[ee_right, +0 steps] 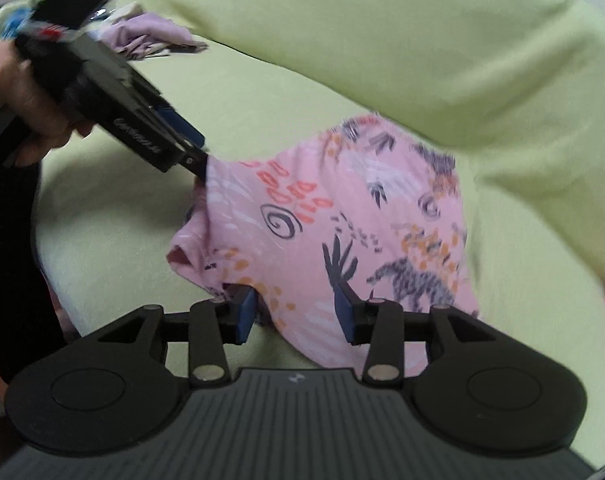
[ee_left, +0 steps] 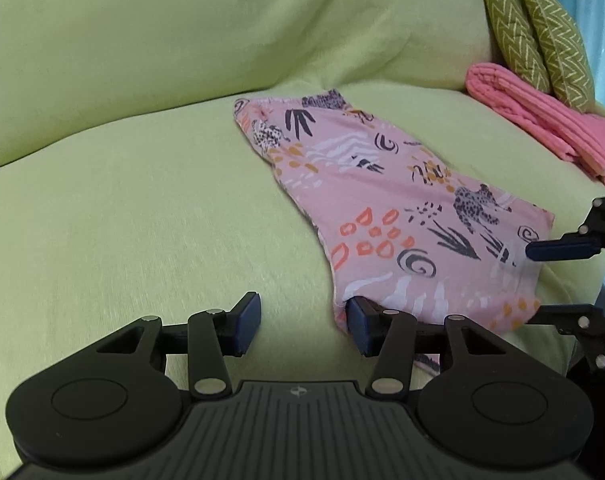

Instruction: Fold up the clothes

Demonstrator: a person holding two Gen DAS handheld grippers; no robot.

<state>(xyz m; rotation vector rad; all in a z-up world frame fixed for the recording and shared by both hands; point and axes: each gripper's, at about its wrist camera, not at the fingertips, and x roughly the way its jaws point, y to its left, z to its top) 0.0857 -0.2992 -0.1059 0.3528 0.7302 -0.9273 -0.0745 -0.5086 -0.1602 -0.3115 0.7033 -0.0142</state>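
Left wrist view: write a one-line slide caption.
Open left gripper at the near edge of patterned pink garment on a yellow-green sofa.

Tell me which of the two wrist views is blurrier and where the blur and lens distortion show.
Right wrist view: clearly blurrier, motion smear across the patterned pink garment and the sofa cover. Left wrist view: mostly sharp, print on the garment crisp, slight smear only near its right edge. Both views: fisheye bending with dark corners; soft, even light, no glare.

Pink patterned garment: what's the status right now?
Both grippers, left and right, open at its near edge. Pink patterned garment lying flat on green sofa. Nothing in the way.
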